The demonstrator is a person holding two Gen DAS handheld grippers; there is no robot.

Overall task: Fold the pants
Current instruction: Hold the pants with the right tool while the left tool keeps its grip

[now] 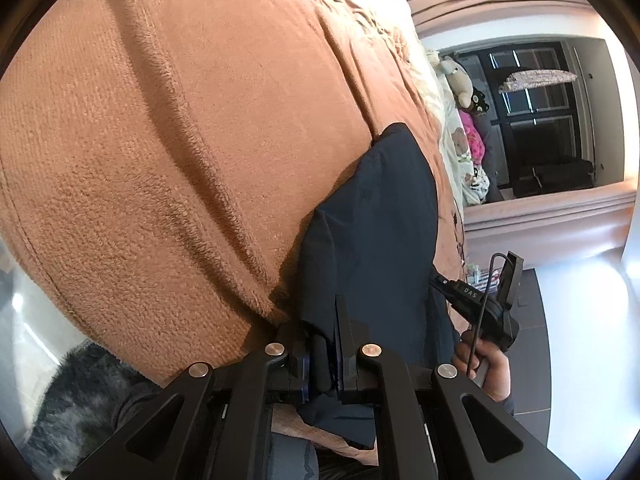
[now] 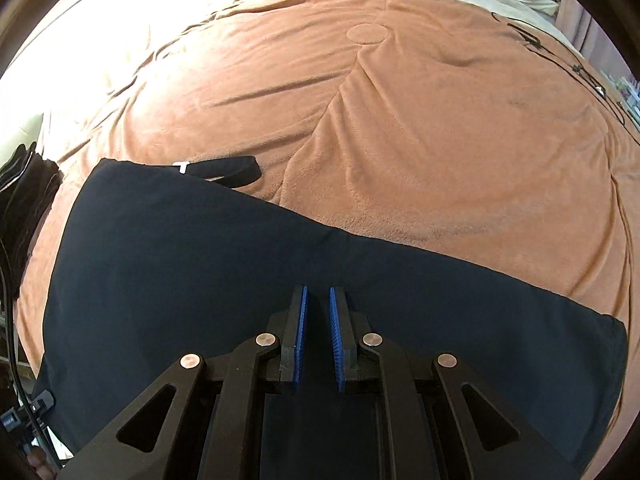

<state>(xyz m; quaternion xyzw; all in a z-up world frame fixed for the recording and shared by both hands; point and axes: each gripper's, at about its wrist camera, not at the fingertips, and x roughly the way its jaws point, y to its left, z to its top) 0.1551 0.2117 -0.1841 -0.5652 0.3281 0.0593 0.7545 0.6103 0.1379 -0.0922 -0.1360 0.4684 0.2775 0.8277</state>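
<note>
The navy pants (image 2: 240, 272) lie flat on the orange blanket (image 2: 400, 120). The left gripper (image 1: 322, 344) pinches their edge; the right gripper (image 2: 318, 300) hovers over them, jaws narrowly apart, holding nothing.

Readable in the left wrist view: three white letters (image 1: 469, 291) printed on a black device (image 1: 476, 300) at the right of the frame, held in a hand (image 1: 486, 364) beside the dark pants (image 1: 376, 216). Seen upside down there, appearing as "SYD", though the middle letter stays uncertain. Small white tag (image 2: 182, 167) at the far edge of the pants in the right wrist view, too small to read. Nothing else legible in either view.
</note>
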